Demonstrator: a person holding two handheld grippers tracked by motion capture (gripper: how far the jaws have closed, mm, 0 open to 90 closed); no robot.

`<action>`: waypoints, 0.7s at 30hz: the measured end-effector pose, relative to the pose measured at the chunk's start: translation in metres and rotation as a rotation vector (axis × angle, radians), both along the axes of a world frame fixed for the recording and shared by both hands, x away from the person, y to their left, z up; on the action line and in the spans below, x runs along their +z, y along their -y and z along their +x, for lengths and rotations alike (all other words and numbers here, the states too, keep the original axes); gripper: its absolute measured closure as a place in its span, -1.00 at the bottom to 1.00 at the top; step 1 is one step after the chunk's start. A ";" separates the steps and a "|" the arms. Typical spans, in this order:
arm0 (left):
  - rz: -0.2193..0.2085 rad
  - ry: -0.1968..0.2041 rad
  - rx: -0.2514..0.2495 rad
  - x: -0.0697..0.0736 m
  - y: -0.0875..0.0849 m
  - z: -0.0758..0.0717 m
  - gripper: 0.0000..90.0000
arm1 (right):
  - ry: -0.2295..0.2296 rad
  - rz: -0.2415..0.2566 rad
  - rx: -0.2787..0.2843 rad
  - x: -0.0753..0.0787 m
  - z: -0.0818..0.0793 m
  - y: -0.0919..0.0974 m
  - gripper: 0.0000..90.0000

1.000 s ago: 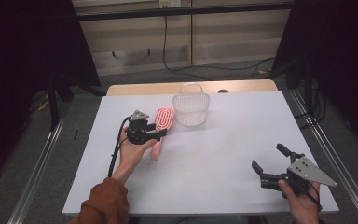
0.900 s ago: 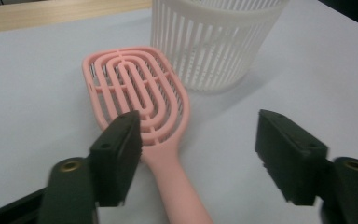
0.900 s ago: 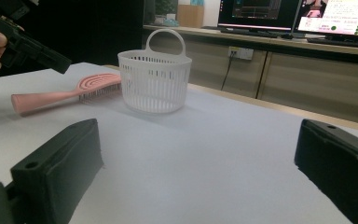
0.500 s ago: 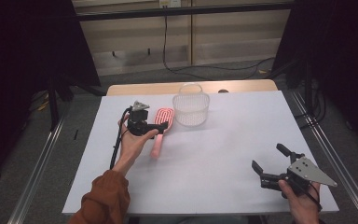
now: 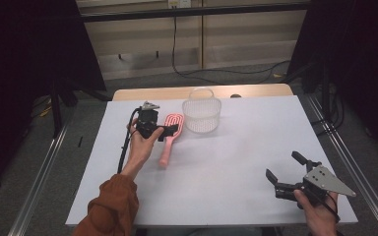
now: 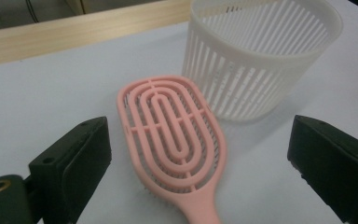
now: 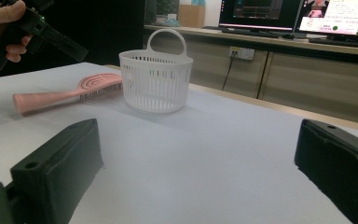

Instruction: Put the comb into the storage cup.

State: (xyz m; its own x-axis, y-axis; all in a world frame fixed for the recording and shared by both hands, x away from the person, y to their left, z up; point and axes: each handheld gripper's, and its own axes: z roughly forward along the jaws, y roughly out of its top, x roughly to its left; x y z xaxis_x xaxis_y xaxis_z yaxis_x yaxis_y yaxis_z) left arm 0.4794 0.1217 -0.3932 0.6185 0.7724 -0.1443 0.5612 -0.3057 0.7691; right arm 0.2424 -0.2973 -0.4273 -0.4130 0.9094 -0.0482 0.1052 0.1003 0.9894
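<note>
The left claw point(image 5: 170, 132) hangs with jaws wide apart over the pink hairbrush point(image 6: 177, 140) lying flat on the worktop point(image 5: 236, 162) just beside the white basket point(image 6: 261, 56); closing off-centre could skid the brush against it; the right claw point(image 5: 288, 177) rests agape, well apart.

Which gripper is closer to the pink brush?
The left gripper. It hovers right over the brush, jaws open, next to the basket. The right gripper is far off near the table's front edge.

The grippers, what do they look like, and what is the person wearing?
Both are black with two blocky jaws. The left gripper trails a black cable, and its arm wears a rust-orange sleeve. The right gripper carries a grey three-cornered plate with small holes.
</note>
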 end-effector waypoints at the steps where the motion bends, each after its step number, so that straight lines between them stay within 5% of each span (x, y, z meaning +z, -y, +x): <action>1: 0.003 0.000 -0.009 0.001 0.001 0.001 -0.86 | 0.000 0.002 0.001 0.000 0.000 0.000 -1.00; 6: -0.007 -0.002 -0.018 0.006 0.003 0.005 -0.83 | -0.002 0.002 0.002 0.000 0.000 0.000 -1.00; 10: 0.008 -0.066 -0.026 0.006 0.007 0.014 -0.83 | -0.002 0.003 0.004 0.000 0.000 0.000 -1.00; 13: 0.073 -0.101 -0.043 0.006 0.012 0.020 -0.86 | -0.001 0.002 0.006 0.000 0.000 0.000 -1.00; 16: 0.087 -0.115 -0.059 0.007 0.014 0.022 -0.86 | -0.003 0.002 0.006 0.000 0.000 0.000 -1.00; 17: 0.122 -0.147 -0.085 0.008 0.018 0.025 -0.83 | -0.003 0.003 0.006 0.000 0.000 0.000 -1.00; 21: 0.155 -0.188 -0.059 0.005 0.022 0.029 -0.85 | -0.009 -0.001 0.008 0.000 -0.001 0.000 -1.00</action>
State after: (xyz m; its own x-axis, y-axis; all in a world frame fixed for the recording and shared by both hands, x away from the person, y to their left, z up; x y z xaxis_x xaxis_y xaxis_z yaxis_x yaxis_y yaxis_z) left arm 0.5082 0.1000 -0.3879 0.6370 0.7573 -0.1439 0.6677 -0.4488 0.5939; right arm 0.2417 -0.2972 -0.4275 -0.4205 0.9061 -0.0454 0.1129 0.1019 0.9884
